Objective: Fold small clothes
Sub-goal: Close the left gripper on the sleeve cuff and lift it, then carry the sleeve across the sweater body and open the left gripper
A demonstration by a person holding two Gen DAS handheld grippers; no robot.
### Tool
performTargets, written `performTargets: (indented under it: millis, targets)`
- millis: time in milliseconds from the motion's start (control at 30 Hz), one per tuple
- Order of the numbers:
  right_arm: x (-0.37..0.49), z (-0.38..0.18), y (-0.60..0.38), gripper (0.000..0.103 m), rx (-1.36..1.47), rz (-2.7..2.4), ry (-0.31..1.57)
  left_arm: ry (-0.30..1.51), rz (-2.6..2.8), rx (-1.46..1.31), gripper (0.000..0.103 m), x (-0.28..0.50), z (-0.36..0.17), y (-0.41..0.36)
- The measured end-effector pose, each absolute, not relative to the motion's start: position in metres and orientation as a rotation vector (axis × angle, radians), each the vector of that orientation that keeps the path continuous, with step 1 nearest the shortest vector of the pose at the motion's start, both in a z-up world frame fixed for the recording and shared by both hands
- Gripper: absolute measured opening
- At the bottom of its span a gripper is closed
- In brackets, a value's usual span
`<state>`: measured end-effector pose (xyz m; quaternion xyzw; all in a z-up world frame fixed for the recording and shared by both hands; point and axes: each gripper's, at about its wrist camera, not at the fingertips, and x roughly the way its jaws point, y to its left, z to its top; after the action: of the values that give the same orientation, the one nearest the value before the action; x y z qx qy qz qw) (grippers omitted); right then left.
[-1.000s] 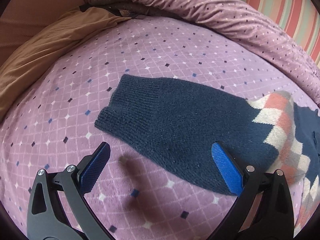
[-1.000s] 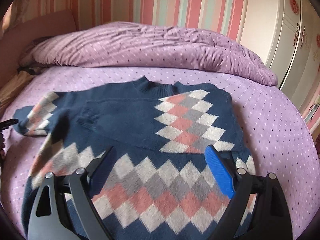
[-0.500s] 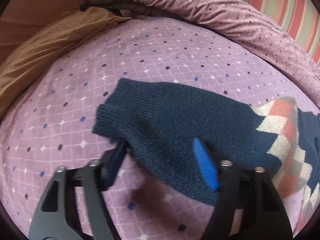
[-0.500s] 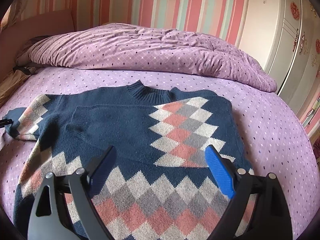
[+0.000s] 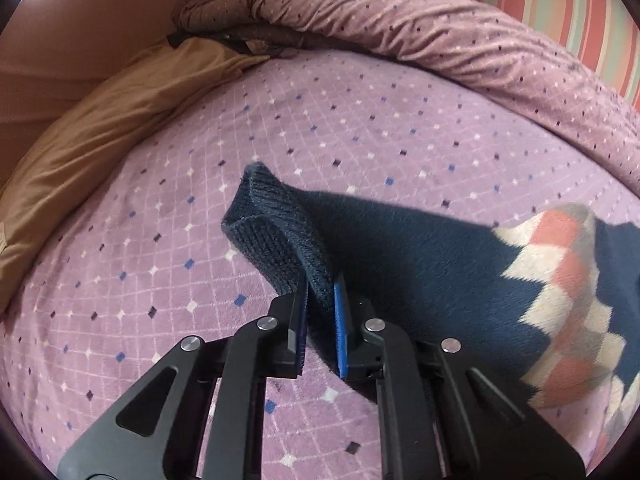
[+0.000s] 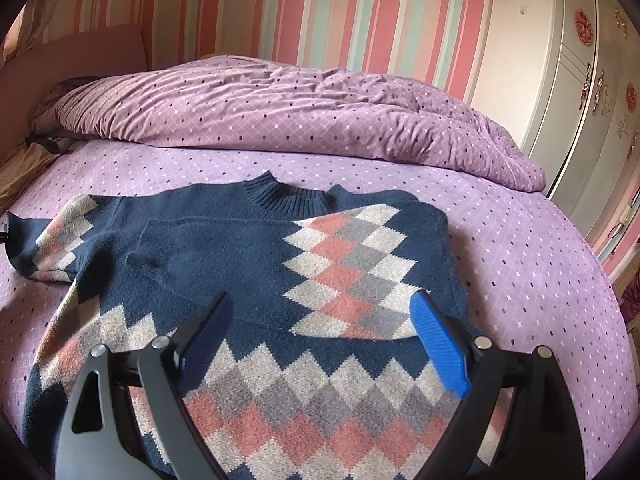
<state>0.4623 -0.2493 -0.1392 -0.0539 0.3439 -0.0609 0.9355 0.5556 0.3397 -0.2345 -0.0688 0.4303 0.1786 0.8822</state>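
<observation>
A navy knit sweater [image 6: 224, 248] with pink, grey and cream diamonds lies flat on the purple bed sheet [image 6: 520, 264]. One sleeve is folded across the chest. The other sleeve [image 5: 420, 252] stretches out to the left. My left gripper [image 5: 320, 304] is shut on the ribbed cuff [image 5: 276, 232] of that sleeve and the cuff stands bunched up off the sheet. My right gripper [image 6: 320, 320] is open and empty, held above the sweater's lower front.
A rumpled purple duvet [image 6: 280, 116] lies along the far side of the bed. A tan pillow or cover [image 5: 100, 120] lies at the left. A striped wall [image 6: 320, 12] and a white wardrobe [image 6: 580, 80] stand behind and right.
My left gripper moved forward onto the sleeve cuff and closed on it, lifting and bunching it. My right gripper drew back slightly and stayed open.
</observation>
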Motion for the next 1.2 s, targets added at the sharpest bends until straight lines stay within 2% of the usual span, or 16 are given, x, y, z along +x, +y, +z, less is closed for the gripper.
performTargets:
  millis: [333,600,800,1200]
  targets:
    - [0.458,-0.134,-0.268,0.090,-0.067,-0.128,0.682,0.777,0.279,-0.080,0.009,0.543,-0.174,0.278]
    - [0.452,-0.126,-0.294,0.090,-0.015,-0.137,0.655,0.732,0.160,0.038,0.009,0.545,-0.137,0.167]
    - [0.446,-0.119,-0.317,0.090,0.017,-0.152,0.632,0.731,0.030,0.099,0.009,0.544,-0.143,0.073]
    - [0.441,-0.118,-0.360,0.090,0.054,-0.170,0.616,0.830,-0.180,0.113,0.009,0.565,-0.192,-0.088]
